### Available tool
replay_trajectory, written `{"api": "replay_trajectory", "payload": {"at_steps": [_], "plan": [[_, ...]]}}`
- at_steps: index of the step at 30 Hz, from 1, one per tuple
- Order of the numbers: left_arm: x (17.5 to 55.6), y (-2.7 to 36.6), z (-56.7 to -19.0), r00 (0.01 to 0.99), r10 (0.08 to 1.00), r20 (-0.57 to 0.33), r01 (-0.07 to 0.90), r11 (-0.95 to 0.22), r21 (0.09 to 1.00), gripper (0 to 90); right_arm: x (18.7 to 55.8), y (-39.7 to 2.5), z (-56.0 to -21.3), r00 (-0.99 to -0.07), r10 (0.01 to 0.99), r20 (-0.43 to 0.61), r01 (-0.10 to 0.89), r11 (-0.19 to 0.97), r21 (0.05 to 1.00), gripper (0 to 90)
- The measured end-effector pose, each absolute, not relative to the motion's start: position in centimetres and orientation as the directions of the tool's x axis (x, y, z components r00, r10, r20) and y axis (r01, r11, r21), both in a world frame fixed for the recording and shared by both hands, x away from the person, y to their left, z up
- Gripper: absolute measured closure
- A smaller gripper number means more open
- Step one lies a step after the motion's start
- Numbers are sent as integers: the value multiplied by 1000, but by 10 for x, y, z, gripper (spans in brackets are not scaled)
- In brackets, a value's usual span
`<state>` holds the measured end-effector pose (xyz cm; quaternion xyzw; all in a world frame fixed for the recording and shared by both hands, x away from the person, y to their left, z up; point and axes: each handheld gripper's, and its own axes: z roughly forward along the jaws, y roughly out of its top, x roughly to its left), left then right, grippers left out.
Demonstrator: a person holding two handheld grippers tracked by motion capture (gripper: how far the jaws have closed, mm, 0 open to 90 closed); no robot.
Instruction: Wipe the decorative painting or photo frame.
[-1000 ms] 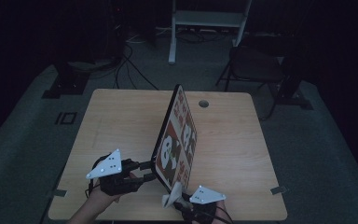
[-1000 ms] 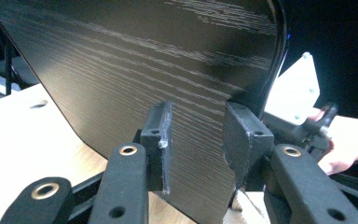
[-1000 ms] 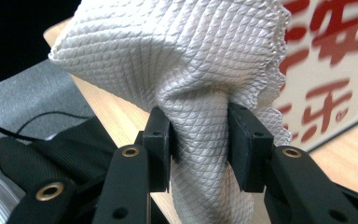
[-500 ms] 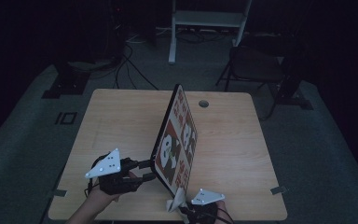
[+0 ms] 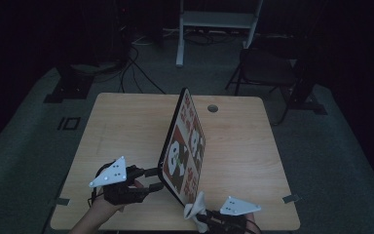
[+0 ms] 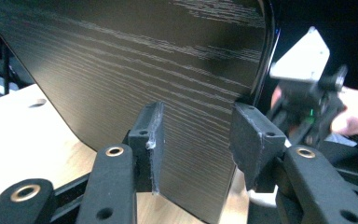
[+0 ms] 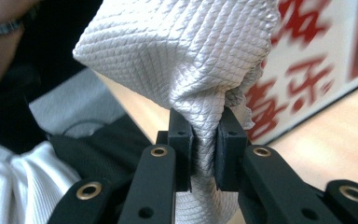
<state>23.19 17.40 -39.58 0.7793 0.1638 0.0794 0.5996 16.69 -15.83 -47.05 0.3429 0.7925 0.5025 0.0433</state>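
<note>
Compared with a second before, the right gripper (image 5: 197, 213) had drawn nearer to the person's edge of the table and a little to the left, its white cloth (image 5: 195, 208) now poking up just beside the near bottom corner of the board (image 5: 185, 146); the board and the left gripper (image 5: 152, 179) sat as they had.

The table (image 5: 243, 146) was pale wood with a round cable hole (image 5: 213, 108) near its far edge. It stood on grey carpet in a dark room, with a dark chair (image 5: 268, 68) and a white stand (image 5: 219, 24) behind it and cables trailing across the floor at the far left.

The board stood on edge — tilted, running from near the person toward the far side. Its right face carried red, white and dark printed figures; its left face, in the left gripper view, was black with a fine wood grain (image 6: 135, 79). The left gripper (image 6: 193, 140) had its jaws parted on either side of the board's near corner, one pad (image 6: 151, 140) in front of the dark face and the other past the edge; whether they pressed on it could not be told. The other gripper (image 6: 307, 93) showed beyond that edge.

In the right gripper view, the right gripper (image 7: 206, 149) was clamped on a bunched neck of the cloth (image 7: 177, 51), which ballooned above the jaws — the board's printed face (image 7: 307, 60) just behind it, blurred.
</note>
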Motion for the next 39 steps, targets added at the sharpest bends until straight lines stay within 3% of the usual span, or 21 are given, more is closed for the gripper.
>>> {"api": "replay_trajectory", "payload": {"at_steps": [15, 22, 32, 39], "plan": [[221, 170, -391, 941, 323, -105, 180, -215, 960, 482, 185, -167, -365, -820, 530, 216, 262, 12, 965, 796], [214, 162, -388, 917, 381, -114, 199, -192, 961, 455, 196, -142, -326, -852, 496, 169, 154, -71, 985, 795], [211, 159, -391, 894, 435, -106, 196, -168, 966, 546, 216, -88, -304, -906, 404, 130, 118, -54, 991, 792], [212, 161, -391, 888, 448, -101, 197, -172, 965, 619, 241, -73, -320, -877, 468, 112, 161, 66, 985, 795]]}}
